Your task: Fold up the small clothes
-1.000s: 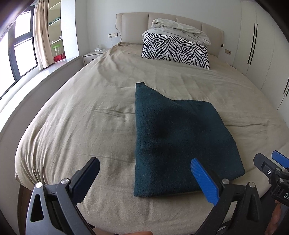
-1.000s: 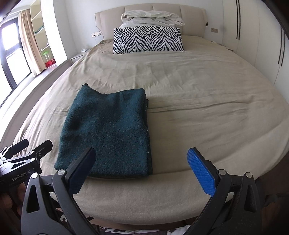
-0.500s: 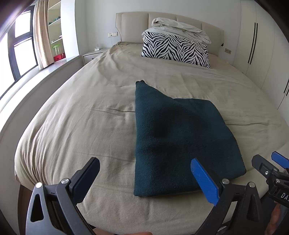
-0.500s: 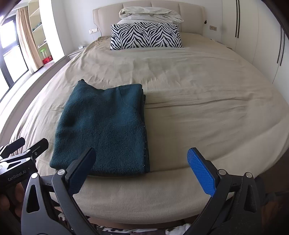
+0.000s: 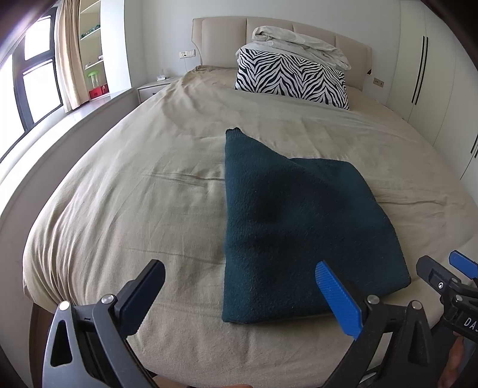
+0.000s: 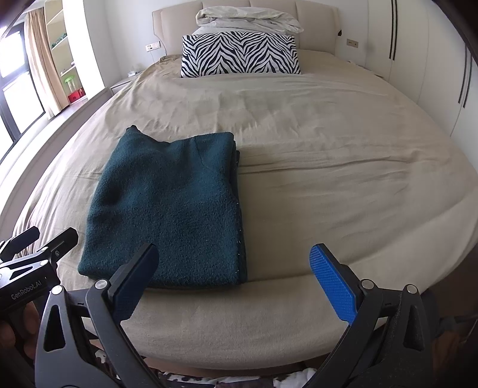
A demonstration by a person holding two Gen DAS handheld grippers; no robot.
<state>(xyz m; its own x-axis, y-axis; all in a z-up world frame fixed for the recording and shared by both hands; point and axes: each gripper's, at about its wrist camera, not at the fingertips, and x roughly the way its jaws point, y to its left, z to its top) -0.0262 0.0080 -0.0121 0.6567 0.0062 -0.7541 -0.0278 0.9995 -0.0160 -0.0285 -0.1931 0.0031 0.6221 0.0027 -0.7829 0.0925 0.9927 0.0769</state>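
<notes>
A dark teal knitted garment (image 5: 295, 226) lies folded into a flat rectangle on the beige bed (image 5: 149, 185); it also shows in the right wrist view (image 6: 170, 209). My left gripper (image 5: 239, 295) is open and empty, held at the bed's near edge just short of the garment's near left corner. My right gripper (image 6: 236, 277) is open and empty, held at the near edge by the garment's near right corner. Each gripper shows at the edge of the other's view, the right one (image 5: 448, 277) and the left one (image 6: 35, 247).
A zebra-striped pillow (image 6: 240, 53) with a crumpled white duvet (image 6: 248, 18) on top leans on the padded headboard. A nightstand (image 5: 152, 88) and a window with curtains stand at the left. White wardrobe doors (image 5: 433, 74) line the right side.
Both grippers have drifted slightly, the right one tilting a little so the bed sits lower in its view. The garment has not moved. Both stay open.
</notes>
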